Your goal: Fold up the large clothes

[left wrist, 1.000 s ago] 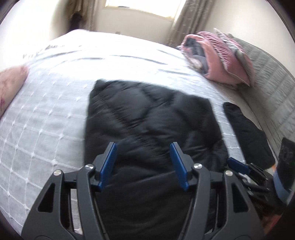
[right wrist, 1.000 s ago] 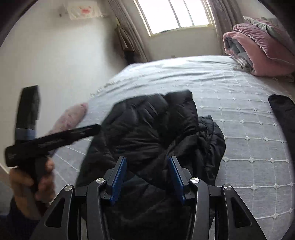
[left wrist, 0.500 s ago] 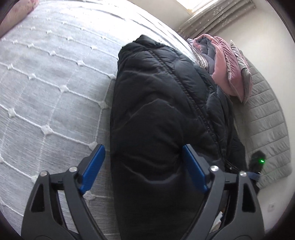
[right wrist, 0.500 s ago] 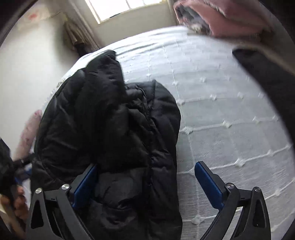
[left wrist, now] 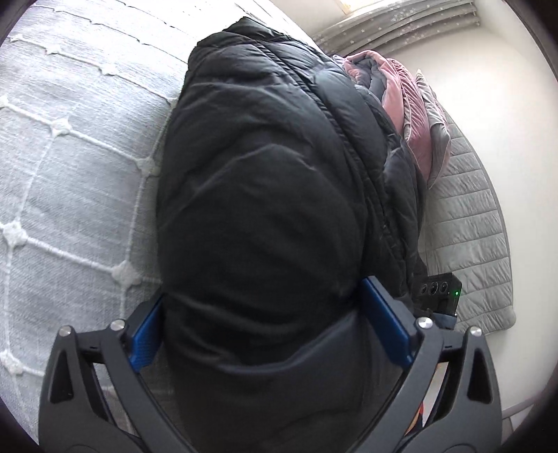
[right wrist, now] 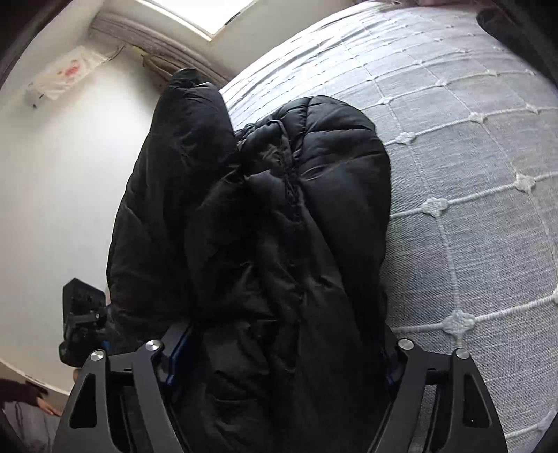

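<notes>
A black puffer jacket (left wrist: 258, 195) lies folded in a thick bundle on the grey quilted bedspread (left wrist: 69, 174). My left gripper (left wrist: 268, 331) stands wide open, its blue pads on either side of the bundle's near end. In the right wrist view the jacket (right wrist: 279, 226) fills the middle, its zipper seam uppermost. My right gripper (right wrist: 282, 355) is wide open too, straddling the other end; its pads are mostly hidden by the fabric. Whether either gripper squeezes the jacket I cannot tell.
A pink and grey folded duvet (left wrist: 408, 115) and a grey quilted headboard (left wrist: 467, 244) lie beyond the jacket. The right gripper's body (left wrist: 436, 292) shows at the jacket's right side. Another dark garment (right wrist: 505, 31) lies at the far right. A white wall (right wrist: 69, 174) borders the bed.
Both grippers have opened wide and dropped low onto the jacket, pushing forward so that its ends now sit between their jaws. The jacket is bunched into a thicker bundle.
</notes>
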The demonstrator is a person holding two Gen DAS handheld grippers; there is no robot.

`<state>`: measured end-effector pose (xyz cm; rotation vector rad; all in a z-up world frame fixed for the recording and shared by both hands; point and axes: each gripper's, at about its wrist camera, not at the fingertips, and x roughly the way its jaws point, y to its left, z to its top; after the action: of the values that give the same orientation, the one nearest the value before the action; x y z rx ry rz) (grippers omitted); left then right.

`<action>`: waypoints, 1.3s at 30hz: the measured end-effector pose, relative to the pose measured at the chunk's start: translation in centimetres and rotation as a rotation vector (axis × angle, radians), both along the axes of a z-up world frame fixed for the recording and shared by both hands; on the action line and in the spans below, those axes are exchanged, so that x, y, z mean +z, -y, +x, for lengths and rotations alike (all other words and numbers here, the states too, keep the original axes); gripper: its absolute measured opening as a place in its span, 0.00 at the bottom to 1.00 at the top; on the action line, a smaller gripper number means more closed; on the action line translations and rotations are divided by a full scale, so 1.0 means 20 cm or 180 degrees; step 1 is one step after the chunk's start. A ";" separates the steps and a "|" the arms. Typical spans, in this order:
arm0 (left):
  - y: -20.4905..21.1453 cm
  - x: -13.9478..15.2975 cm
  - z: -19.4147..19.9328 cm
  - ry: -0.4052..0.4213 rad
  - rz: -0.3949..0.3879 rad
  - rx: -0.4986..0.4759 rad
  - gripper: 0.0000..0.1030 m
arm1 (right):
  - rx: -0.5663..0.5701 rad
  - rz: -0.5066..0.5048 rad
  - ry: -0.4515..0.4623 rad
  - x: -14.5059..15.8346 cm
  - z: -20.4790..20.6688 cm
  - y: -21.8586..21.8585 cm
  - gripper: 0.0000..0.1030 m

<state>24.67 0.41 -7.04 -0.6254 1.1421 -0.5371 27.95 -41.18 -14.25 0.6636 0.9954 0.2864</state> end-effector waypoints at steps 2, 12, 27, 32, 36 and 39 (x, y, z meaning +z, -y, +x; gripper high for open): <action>0.00 0.01 0.02 0.0027 0.0039 0.0004 0.95 | 0.0010 0.0005 0.0071 0.01 -0.01 -0.03 0.59; -0.10 0.17 0.10 0.0445 0.0258 0.0101 0.56 | 0.0075 -0.0557 0.0477 0.19 -0.04 -0.29 0.26; -0.31 0.28 0.70 0.0729 0.0308 0.0607 0.60 | -0.0169 -0.0560 0.0886 0.23 0.51 -0.45 0.22; -0.50 -0.02 0.81 0.0319 -0.0238 0.0946 0.75 | -0.0345 -0.0188 0.0462 -0.10 0.62 -0.38 0.58; -0.52 0.14 0.74 0.0626 0.0105 0.1140 0.74 | -0.0555 0.0120 0.0371 -0.15 0.53 -0.25 0.76; -0.52 0.33 0.62 0.0802 0.0352 0.1186 0.75 | -0.0760 -0.0129 0.0438 0.00 0.39 -0.20 0.76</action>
<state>37.16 10.84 -0.46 -0.6364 0.7873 -0.2234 35.78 -37.21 -14.20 0.7088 0.7799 0.1003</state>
